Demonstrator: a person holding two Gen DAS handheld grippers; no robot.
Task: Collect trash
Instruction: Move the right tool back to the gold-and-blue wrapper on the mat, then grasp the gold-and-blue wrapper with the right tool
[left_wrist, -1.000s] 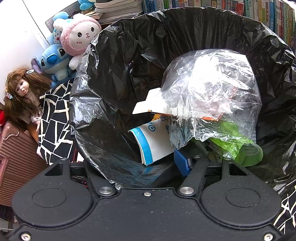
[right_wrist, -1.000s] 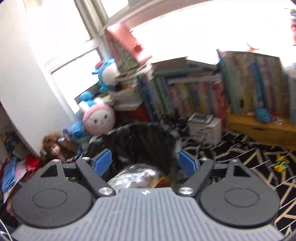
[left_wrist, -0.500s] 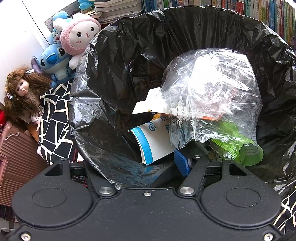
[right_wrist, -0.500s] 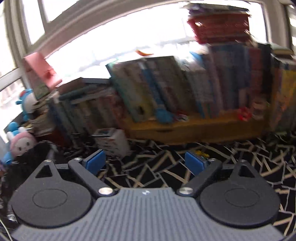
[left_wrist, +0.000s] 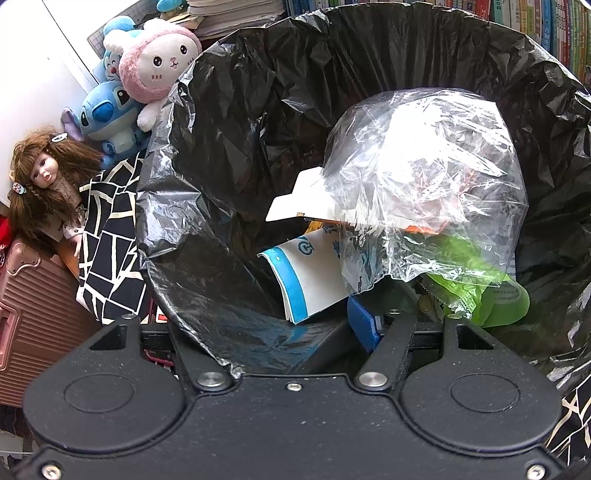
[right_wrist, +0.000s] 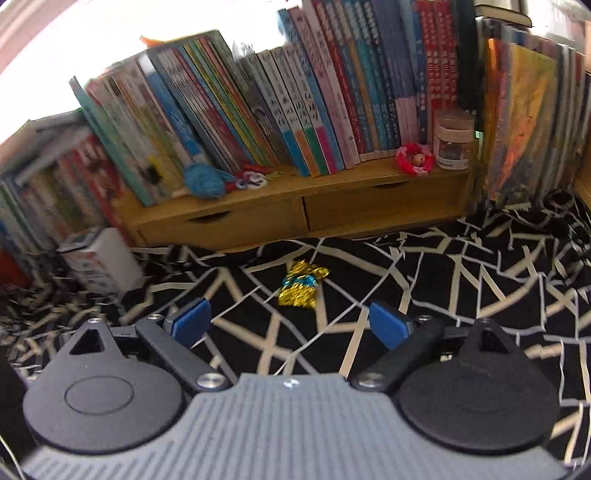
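Note:
A black trash bag (left_wrist: 258, 122) fills the left wrist view, its mouth wide. Inside lie a clear plastic bag (left_wrist: 428, 192), a white and blue paper cup (left_wrist: 314, 280) and green packaging (left_wrist: 495, 295). My left gripper (left_wrist: 269, 328) holds the bag's near rim: one blue pad (left_wrist: 364, 325) is inside, the other finger is hidden behind the film. In the right wrist view a crumpled gold and blue wrapper (right_wrist: 301, 284) lies on the black and white patterned floor. My right gripper (right_wrist: 288, 321) is open and empty, just short of the wrapper.
A low wooden shelf (right_wrist: 295, 210) packed with books runs behind the wrapper, with a white carton (right_wrist: 98, 262) at its left end. Plush toys (left_wrist: 147, 74), a doll (left_wrist: 44, 184) and a pink suitcase (left_wrist: 33, 310) sit left of the bag.
My right gripper has swung away from the bag to the right and tipped down toward the floor, bringing the wrapper between its open fingers. The left gripper and bag have not moved.

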